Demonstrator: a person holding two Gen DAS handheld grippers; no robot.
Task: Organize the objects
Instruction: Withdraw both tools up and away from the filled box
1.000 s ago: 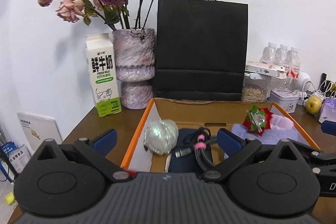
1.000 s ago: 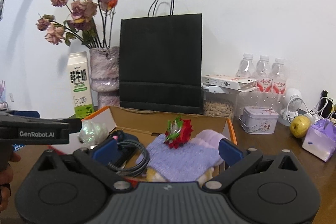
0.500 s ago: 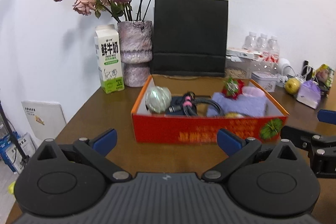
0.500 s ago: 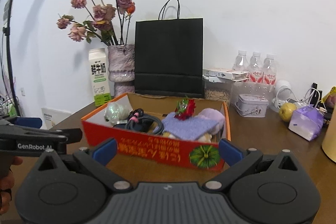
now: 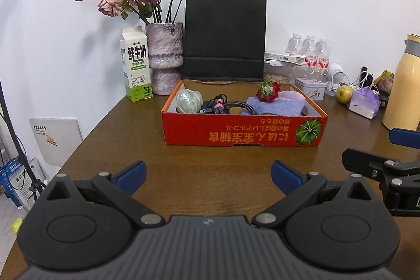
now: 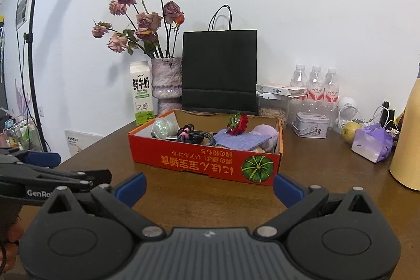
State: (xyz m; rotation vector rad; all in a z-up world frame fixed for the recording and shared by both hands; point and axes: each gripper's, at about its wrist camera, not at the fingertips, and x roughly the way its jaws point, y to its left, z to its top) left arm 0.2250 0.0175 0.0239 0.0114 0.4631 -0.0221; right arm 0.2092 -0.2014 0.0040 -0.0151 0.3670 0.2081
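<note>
A red cardboard box [image 5: 241, 130] stands on the brown table [image 5: 183, 169]; it also shows in the right wrist view [image 6: 204, 162]. Inside lie a shiny pearly ball [image 5: 189, 101], a coiled black cable [image 5: 223, 106], a purple cloth [image 5: 273, 106] and a red flower ornament [image 5: 269, 91]. My left gripper [image 5: 208, 176] is open and empty, well in front of the box. My right gripper [image 6: 210, 186] is open and empty, just in front of the box.
Behind the box stand a milk carton [image 5: 135, 67], a vase of dried roses [image 5: 164, 57] and a black paper bag [image 5: 224, 38]. At the right are water bottles [image 5: 309, 49], a tin [image 5: 309, 88], a pear [image 5: 344, 93], a purple pack [image 5: 366, 102] and a yellow flask [image 5: 404, 85].
Both grippers have pulled back and away from the box, from over its contents to the table in front of it. Both stay open and empty.
</note>
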